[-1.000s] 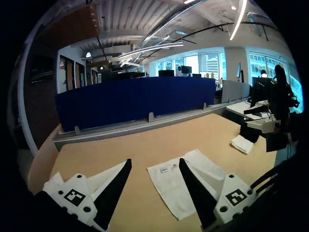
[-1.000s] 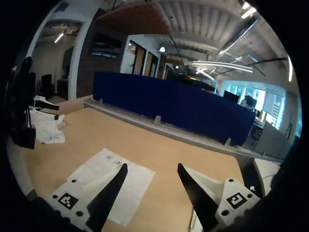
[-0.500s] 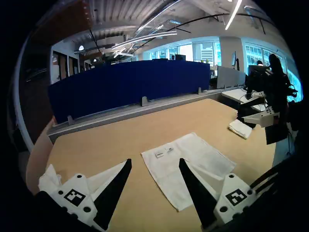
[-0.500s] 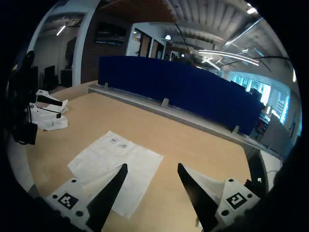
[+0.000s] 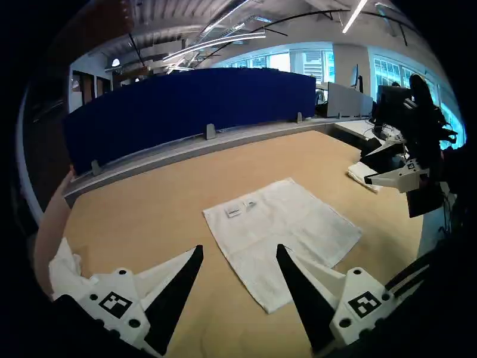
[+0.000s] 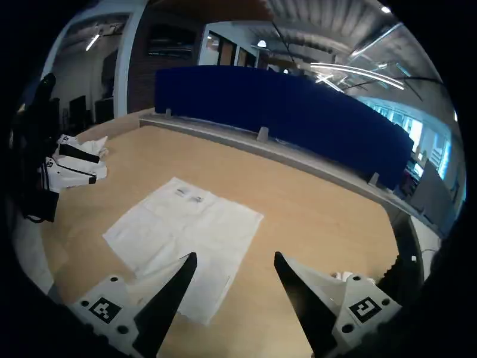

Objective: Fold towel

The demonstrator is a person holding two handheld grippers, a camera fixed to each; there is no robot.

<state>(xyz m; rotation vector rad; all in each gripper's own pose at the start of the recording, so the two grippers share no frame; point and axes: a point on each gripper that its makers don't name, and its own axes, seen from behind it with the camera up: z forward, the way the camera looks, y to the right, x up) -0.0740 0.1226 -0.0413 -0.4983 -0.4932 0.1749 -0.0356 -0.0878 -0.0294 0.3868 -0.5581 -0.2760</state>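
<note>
Both tongs released, towel (image 5: 280, 230) spread flat mid-table (image 5: 149, 197).
The left gripper (image 5: 238, 247) and right gripper (image 6: 235, 255) have their fingers wide apart at the towel's near edge, nothing between them. Two small tags sit by its far edge, toward the blue divider (image 5: 191, 113) — a folded cloth (image 5: 361, 174) lies near the table's right end.
</note>
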